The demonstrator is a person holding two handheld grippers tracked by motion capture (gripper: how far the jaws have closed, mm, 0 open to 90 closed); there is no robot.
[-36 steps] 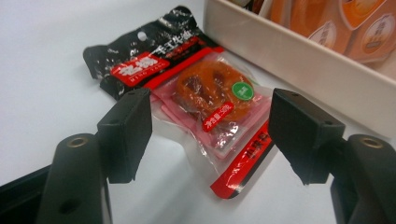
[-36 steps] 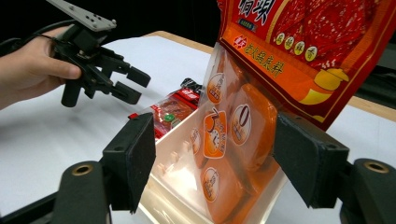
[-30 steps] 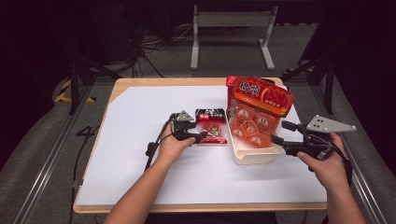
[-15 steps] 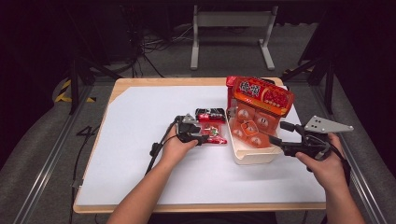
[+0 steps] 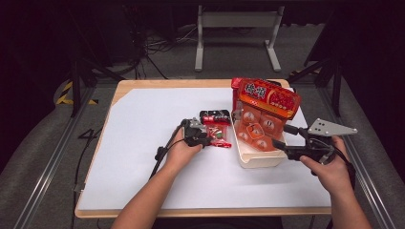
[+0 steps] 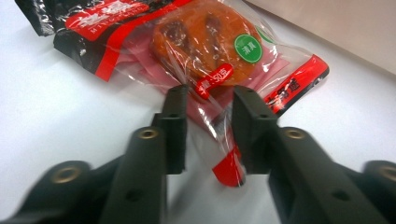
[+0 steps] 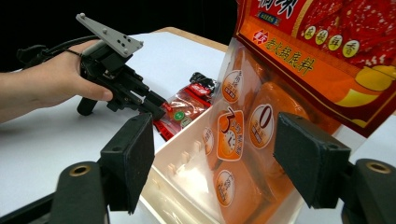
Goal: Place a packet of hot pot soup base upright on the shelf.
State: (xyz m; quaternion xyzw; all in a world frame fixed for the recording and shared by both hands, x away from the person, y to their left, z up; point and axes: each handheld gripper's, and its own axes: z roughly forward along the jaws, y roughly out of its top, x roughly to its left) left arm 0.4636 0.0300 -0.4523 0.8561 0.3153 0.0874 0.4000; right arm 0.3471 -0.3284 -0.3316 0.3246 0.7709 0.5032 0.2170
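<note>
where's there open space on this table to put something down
The white sheet is bare across its whole left half, from the left gripper out to the wooden edge, and along the near strip between the two forearms. It is crowded at right centre: the snack packet, the cream tray holding the orange bag, and the right gripper sit close together.

The high camera hung above my side of the bench (image 5: pixel 143 157), looking forward and down. My left hand-held gripper's (image 6: pixel 208 123) camera sat close over the snack packet (image 6: pixel 205 51); my right one's looked toward ten o'clock, sharing that packet (image 7: pixel 184 112).
</note>
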